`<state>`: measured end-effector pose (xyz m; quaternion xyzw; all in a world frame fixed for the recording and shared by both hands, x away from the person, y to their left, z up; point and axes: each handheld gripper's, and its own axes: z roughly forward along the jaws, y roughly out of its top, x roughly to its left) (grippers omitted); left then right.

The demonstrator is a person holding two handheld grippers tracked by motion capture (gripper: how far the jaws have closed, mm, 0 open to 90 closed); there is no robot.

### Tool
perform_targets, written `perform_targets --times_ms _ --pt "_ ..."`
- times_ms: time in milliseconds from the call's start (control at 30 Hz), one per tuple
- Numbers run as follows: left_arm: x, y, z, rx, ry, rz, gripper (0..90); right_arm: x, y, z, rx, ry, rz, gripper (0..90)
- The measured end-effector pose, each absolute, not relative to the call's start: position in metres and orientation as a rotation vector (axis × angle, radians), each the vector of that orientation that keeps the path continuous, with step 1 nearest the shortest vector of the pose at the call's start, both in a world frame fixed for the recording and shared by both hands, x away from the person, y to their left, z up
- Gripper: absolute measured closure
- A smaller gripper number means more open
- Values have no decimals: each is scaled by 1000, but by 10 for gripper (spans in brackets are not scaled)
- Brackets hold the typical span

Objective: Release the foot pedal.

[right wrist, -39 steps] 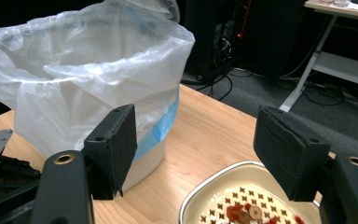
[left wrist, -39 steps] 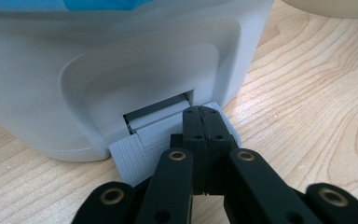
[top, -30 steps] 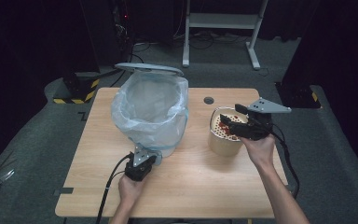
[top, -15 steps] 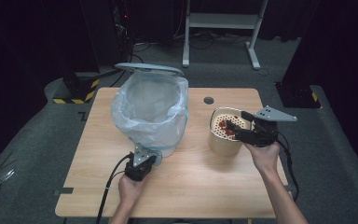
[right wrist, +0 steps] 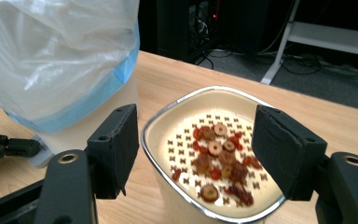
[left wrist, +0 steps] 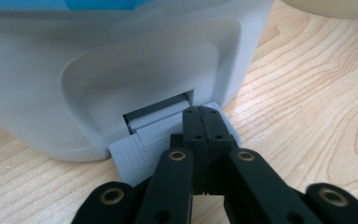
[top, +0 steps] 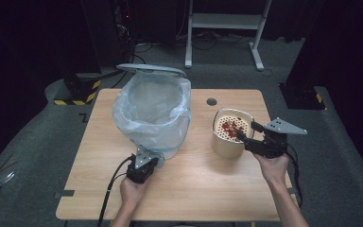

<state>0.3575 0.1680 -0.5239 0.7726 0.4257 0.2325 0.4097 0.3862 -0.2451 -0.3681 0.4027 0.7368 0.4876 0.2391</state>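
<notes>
Two hand-held grippers, black bodies throughout. Left gripper point(top: 142, 166): grey three-cornered plate on top, black cable trailing from the rear toward the table edge. Seen close in the left gripper view point(left wrist: 203, 120) — two slim rectangular black jaws, two small recessed screws on each, carried on flat black link arms with brass-coloured rivets at the pivots. Right gripper point(top: 246, 134): larger grey three-cornered plate, black cable running back along the forearm. In the right gripper view point(right wrist: 200, 149) — broad, blocky black pads with a matte, slightly grainy surface, rounded black links, brass-ringed pivot holes. Forearms bare, no sleeves in sight, no gloves on the hands.
</notes>
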Motion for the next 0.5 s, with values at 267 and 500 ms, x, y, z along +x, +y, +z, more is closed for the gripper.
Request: perform_targets --times_ms 267,500 --pt "357 168 -524 1947 1070 588 900 376 -257 -385 1133 1992 1333 337" --pt "357 168 -524 1949 1069 593 900 367 -266 -406 1173 1982 1327 353"
